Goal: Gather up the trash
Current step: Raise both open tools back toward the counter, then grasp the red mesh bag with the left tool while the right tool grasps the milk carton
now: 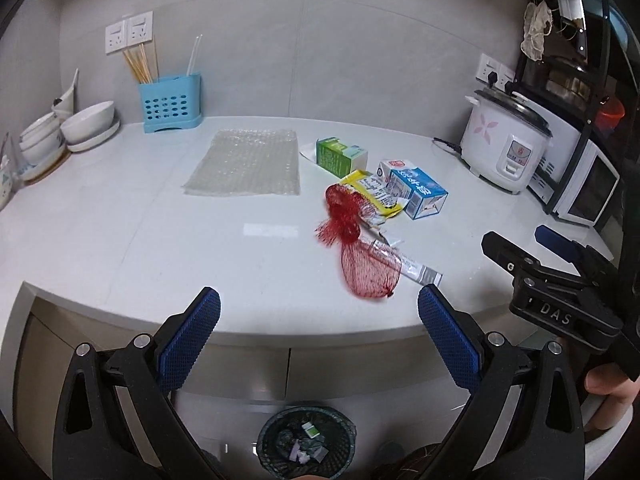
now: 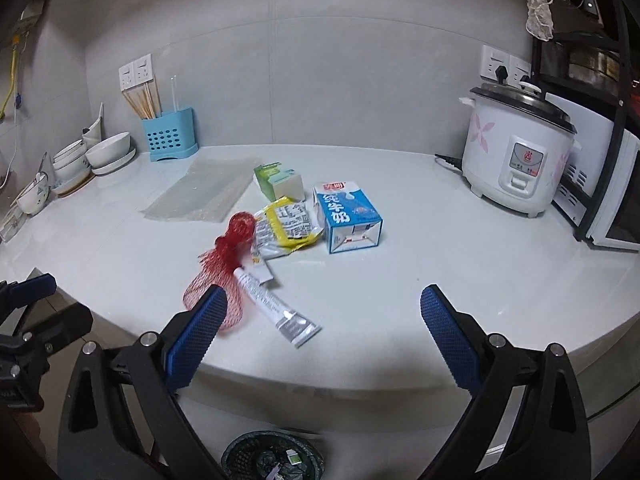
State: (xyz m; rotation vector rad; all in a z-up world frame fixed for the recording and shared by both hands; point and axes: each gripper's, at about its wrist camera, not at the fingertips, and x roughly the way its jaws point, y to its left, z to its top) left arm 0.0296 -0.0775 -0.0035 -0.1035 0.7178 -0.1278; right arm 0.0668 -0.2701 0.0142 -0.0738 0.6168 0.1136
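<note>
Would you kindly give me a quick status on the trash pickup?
Left gripper and right gripper open, empty. Red net, tube, cartons on counter. Bin below. Path unobstructed.

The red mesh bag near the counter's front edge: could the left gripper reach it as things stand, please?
Probably yes: the left gripper is open, and the red mesh bag lies just ahead with nothing between them.
</note>
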